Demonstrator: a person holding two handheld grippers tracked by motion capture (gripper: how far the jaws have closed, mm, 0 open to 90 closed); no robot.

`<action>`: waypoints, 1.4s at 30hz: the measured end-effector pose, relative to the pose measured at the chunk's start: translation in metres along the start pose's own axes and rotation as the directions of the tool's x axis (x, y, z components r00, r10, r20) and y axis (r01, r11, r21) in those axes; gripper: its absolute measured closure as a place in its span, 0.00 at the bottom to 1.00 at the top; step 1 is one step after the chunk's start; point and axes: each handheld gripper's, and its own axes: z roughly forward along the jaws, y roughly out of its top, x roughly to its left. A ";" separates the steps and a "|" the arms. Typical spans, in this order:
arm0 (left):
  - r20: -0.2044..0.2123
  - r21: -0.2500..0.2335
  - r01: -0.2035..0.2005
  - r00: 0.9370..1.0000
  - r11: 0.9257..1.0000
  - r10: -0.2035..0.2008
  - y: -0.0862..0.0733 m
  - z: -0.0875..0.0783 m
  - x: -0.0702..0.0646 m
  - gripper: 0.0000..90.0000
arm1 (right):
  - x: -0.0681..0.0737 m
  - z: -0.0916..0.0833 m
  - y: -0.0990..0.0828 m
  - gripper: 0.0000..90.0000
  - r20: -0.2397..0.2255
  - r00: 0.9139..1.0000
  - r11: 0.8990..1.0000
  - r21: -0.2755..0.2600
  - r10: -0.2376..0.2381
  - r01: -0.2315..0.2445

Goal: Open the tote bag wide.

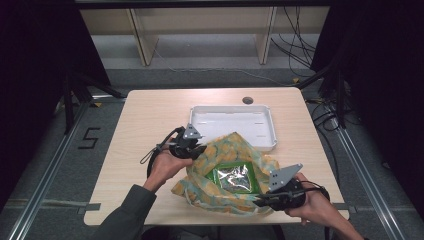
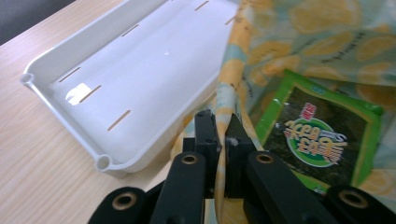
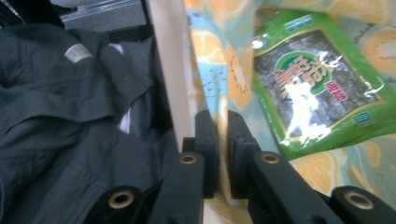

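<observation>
A yellow and pale-blue fruit-print cloth (image 1: 230,150) lies spread on the table's near half, with a green seaweed snack packet (image 1: 235,178) flat on its middle. My left gripper (image 1: 200,149) is at the cloth's far left edge. In the left gripper view its jaws (image 2: 223,123) are shut on a raised fold of the cloth (image 2: 317,28), beside the packet (image 2: 317,135). My right gripper (image 1: 260,201) is at the cloth's near right edge. Its jaws (image 3: 223,122) are shut on the cloth's hem (image 3: 219,51), close to the packet (image 3: 317,79).
A white plastic tray (image 1: 235,115) stands empty just behind the cloth, its near rim (image 2: 102,161) next to my left gripper. The table's front edge (image 3: 170,70) and the person's dark clothing (image 3: 70,116) lie beside my right gripper. A round cable hole (image 1: 247,100) sits at the back.
</observation>
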 end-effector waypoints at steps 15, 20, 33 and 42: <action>0.022 -0.029 0.038 0.999 0.999 -0.037 0.001 -0.014 -0.004 0.59 | 0.008 -0.017 0.003 0.63 0.008 0.999 0.995 -0.092 0.037 -0.036; 0.045 -0.077 0.051 0.998 0.996 -0.048 0.001 -0.037 -0.015 0.48 | -0.005 -0.031 0.024 0.57 0.058 0.998 0.987 -0.161 0.033 -0.024; 0.036 -0.183 0.060 0.998 0.981 -0.054 -0.023 -0.095 -0.041 0.43 | -0.043 -0.008 0.068 0.50 0.062 0.998 0.993 -0.122 0.016 -0.008; 0.057 -0.250 0.067 0.997 0.966 -0.055 -0.055 -0.110 -0.063 0.70 | -0.062 0.020 0.079 0.49 0.029 0.999 0.998 -0.059 0.030 -0.028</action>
